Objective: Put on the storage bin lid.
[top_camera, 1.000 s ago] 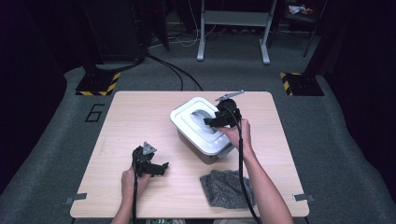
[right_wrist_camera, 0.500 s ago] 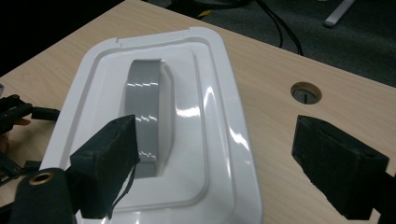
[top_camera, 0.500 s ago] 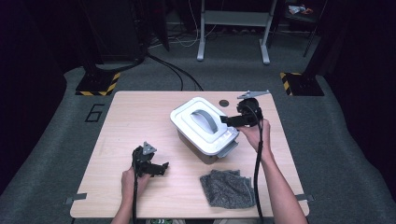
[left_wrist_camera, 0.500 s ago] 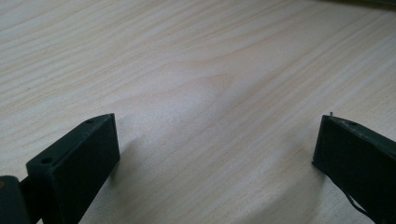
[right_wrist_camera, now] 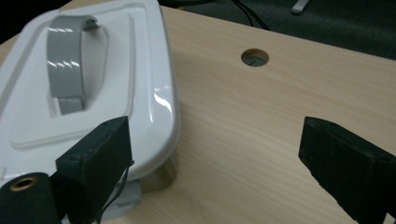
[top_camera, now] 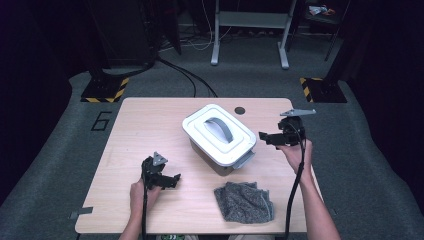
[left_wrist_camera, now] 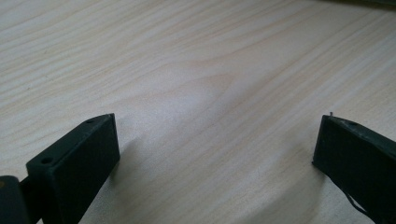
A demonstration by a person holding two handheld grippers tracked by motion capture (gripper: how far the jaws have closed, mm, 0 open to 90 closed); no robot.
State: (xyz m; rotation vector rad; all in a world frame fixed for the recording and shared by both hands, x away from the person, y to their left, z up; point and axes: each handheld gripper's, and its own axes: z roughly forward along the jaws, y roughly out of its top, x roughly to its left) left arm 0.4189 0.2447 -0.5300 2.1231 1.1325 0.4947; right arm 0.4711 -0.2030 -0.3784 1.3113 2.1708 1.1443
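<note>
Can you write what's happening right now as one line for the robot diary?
right hand-held gripper: jaws just opened, nothing between, beside lidded box | left hand-held gripper: open over table | cloth: untouched

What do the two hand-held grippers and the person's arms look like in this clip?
Both the left gripper and the right gripper are black, each with two blocky, flat-faced jaws and a grey three-cornered plate on top. A black cable trails from each back along the forearm. In the left gripper view a small screw hole marks one jaw. The forearms are bare, with no sleeves or gloves in sight.
</note>
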